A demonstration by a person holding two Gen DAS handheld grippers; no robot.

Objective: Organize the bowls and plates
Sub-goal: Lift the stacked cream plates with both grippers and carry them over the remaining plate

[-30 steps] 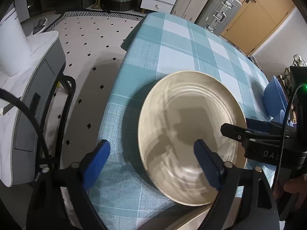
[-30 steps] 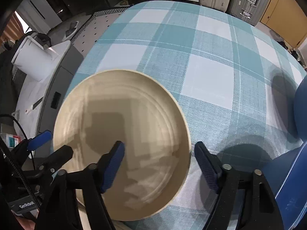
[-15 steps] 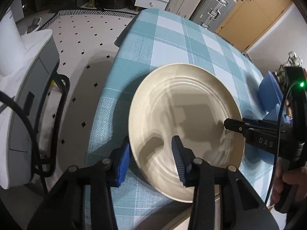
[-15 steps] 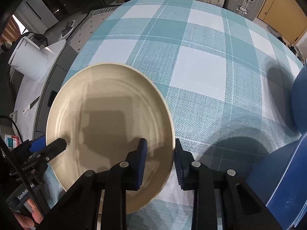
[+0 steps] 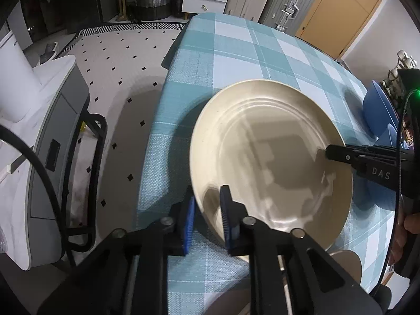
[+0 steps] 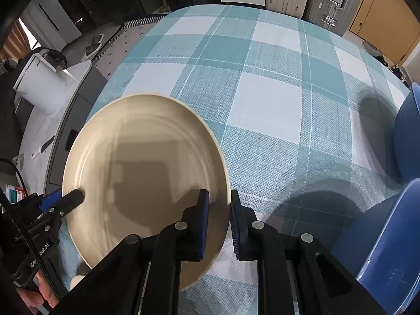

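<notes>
Both grippers are on the plate [image 5: 270,157] now, one at each side of it. The left gripper [image 5: 207,218] has the near-left rim between its blue pads, one pad under the edge and one over the inside, clamped down to little more than the rim's thickness. The right gripper [image 6: 219,218] sits on the opposite rim, its jaws closing, rim between them and the pads looking all but pressed on. In the left view the right one's finger reaches in from the right and lies on the far-right inside of the plate.

The plate lies flat on the checked tablecloth [image 6: 262,92], close to the table's near-left corner, beige and empty. Both grippers point steeply down at it, so the plate is directly below and ahead of each, and the line between the two grips runs about across its middle. Neither hand is nearer; it is an even, two-sided hold.

Off to the right are blue dishes [image 6: 388,236], well apart from the plate, with another blue piece [image 6: 407,131] beyond at the table's right edge. My read is that the plate goes that way, so the carry will run to the right across the cloth. That makes the right gripper the leading side and the left the trailing one. The lift has to stay level, both ends rising together, or the rim may slip out of the pads.
</notes>
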